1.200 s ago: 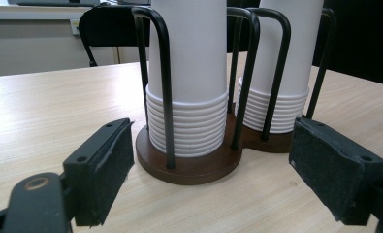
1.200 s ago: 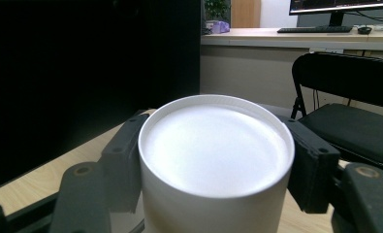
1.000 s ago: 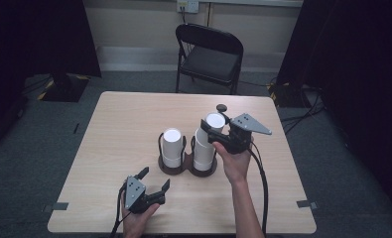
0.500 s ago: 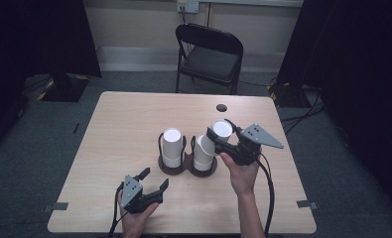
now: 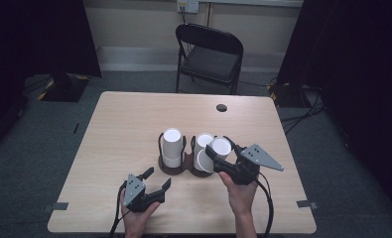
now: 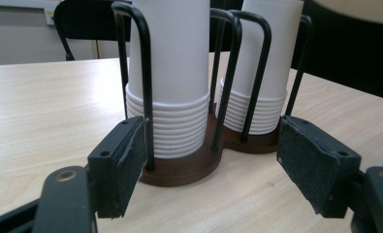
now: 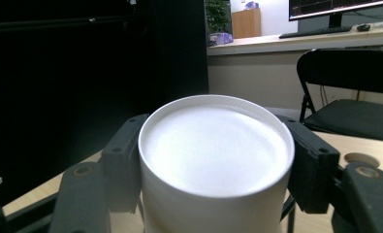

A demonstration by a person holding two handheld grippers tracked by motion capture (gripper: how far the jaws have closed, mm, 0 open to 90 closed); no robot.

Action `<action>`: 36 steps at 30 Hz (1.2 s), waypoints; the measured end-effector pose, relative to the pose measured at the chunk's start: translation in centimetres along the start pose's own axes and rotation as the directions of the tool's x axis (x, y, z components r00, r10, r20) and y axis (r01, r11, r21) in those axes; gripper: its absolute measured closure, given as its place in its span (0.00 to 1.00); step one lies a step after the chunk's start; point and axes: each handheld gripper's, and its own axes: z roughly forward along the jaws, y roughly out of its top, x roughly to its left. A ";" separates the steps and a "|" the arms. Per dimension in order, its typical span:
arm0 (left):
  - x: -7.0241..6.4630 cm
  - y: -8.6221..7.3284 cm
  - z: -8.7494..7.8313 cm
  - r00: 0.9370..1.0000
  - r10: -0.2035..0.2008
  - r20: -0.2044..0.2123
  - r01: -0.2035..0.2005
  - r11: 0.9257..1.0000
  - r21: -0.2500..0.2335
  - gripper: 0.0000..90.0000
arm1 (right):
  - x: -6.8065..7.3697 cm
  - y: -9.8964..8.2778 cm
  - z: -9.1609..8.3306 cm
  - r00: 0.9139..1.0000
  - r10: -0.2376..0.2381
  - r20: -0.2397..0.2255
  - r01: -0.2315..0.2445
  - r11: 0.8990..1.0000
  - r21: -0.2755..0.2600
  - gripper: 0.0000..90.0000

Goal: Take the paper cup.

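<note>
On the table (image 5: 124, 129), a brown two-bay holder (image 5: 183, 166) sits near the middle, each bay fenced by black wire hoops. The left stack (image 5: 172, 146) of upside-down white cups fills the bay at nine o'clock, and the right stack (image 5: 201, 148) stands in the bay at three o'clock. The right gripper (image 5: 219, 148), held from five o'clock of the holder, has its jaws closed on a single cup (image 5: 220, 147), lifted and tilted just beside the right stack; in the right gripper view the cup's base (image 7: 215, 145) faces the camera with a jaw pressed to each side. The left gripper (image 5: 155, 178) rests on the table at seven o'clock of the holder, near but apart from it, jaws spread wide and holding nothing. A black chair (image 5: 211, 54) stands beyond the table at twelve o'clock.
</note>
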 end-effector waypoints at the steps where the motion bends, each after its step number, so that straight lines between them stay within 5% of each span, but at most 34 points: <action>1: 0.1 0.1 0.0 1.000 -0.012 0.020 0.012 1.000 0.001 0.29 | 0.0 -0.2 0.0 1.000 0.006 -0.005 -0.006 1.000 0.003 0.37; 4: 0.1 0.2 -0.1 0.999 -0.028 0.044 0.029 1.000 -0.005 0.32 | 0.1 -0.7 -0.1 1.000 0.028 -0.010 -0.028 1.000 0.005 0.37; 10: -0.8 0.5 0.1 0.997 0.020 0.073 -0.018 1.000 -0.021 0.33 | 0.4 -2.0 -0.5 0.995 0.097 -0.038 -0.097 0.995 0.006 0.37; 19: -1.8 0.8 0.5 0.987 0.035 0.157 -0.030 0.999 -0.039 0.40 | 0.4 -4.2 -0.8 0.969 0.225 -0.099 -0.224 0.974 0.020 0.37; 24: -2.1 0.9 0.6 0.981 0.033 0.190 -0.025 0.999 -0.045 0.42 | 0.8 -4.4 -1.0 0.963 0.233 -0.131 -0.234 0.972 0.008 0.37; 25: -2.1 1.0 0.7 0.975 0.030 0.220 -0.021 0.999 -0.043 0.49 | 1.0 -4.6 -1.2 0.954 0.256 -0.156 -0.259 0.966 0.004 0.37; 32: -2.5 1.0 1.2 0.969 0.034 0.243 -0.016 0.997 -0.076 0.51 | 1.2 -4.9 -1.3 0.929 0.321 -0.183 -0.322 0.947 0.027 0.37; 33: -2.6 1.1 1.3 0.968 0.038 0.248 -0.018 0.996 -0.085 0.57 | 1.2 -5.1 -1.1 0.916 0.366 -0.163 -0.361 0.931 0.060 0.38; 34: -2.7 1.1 1.4 0.965 0.041 0.258 -0.020 0.996 -0.085 0.57 | 1.2 -5.1 -1.1 0.916 0.366 -0.163 -0.361 0.931 0.060 0.38; 36: -3.0 1.2 1.5 0.962 0.052 0.268 -0.027 0.995 -0.094 0.60 | 1.1 -5.2 -1.0 0.896 0.408 -0.174 -0.402 0.913 0.072 0.38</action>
